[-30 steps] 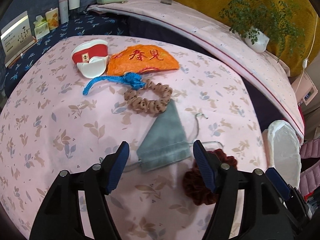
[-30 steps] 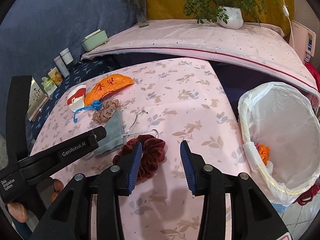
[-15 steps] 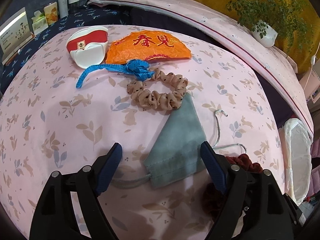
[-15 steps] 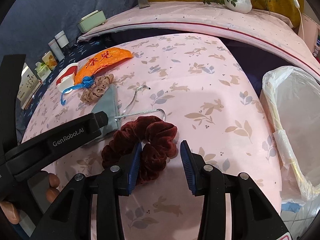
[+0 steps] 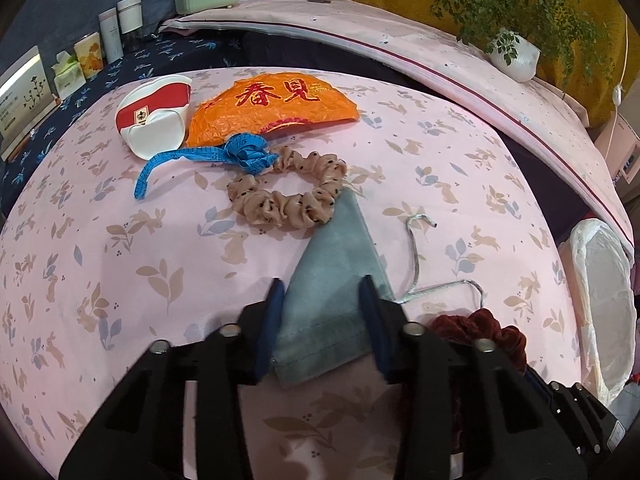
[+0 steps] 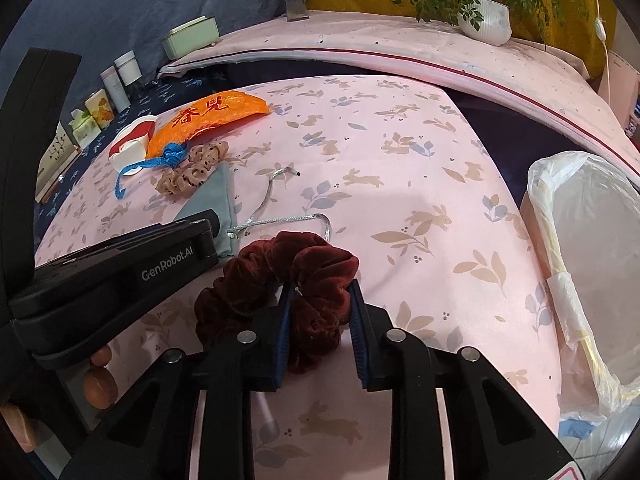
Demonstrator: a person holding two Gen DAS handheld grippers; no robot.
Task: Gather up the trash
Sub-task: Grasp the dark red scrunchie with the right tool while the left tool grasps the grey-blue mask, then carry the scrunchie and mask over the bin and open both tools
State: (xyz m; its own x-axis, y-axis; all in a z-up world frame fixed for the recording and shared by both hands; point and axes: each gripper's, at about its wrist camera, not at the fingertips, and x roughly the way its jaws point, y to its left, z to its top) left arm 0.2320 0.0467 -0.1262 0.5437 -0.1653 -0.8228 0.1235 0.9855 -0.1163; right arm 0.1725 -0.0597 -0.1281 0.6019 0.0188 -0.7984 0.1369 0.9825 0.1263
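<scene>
Pink cotton with a leaf-and-rabbit print, spread over the table [image 5: 120,248] and filling most of both views. White plastic bag lining a bin [image 6: 592,264], standing off the table's right edge, well apart from the clutter. Orange crinkled wrapper [image 5: 276,108] printed with red characters, lying flat toward the far left of the table, touching a red-and-white paper cup [image 5: 154,116] crushed on its side.

Grey-green cloth pouch [image 5: 332,300] lying flat near the front edge, its silver drawstring [image 5: 416,264] looping off to the right. Left tongs [image 5: 322,322] narrowed around the pouch's lower end, blue pads against both side edges; grip looks closed on the pouch, which rests on the cloth.

Dark red velvet scrunchie [image 6: 288,284] just right of the pouch, beside the silver cord. Right tongs [image 6: 318,330] partly closed, a bunched fold of the scrunchie pressed between the blue pads, the rest of the loop spilling to the left on the table.

Beige dotted scrunchie [image 5: 286,196] beyond the pouch, touching its far tip. Blue measuring tape [image 5: 240,152] knotted into a bundle, wedged between the beige scrunchie and the wrapper, one tail trailing left in front of the cup.
</scene>
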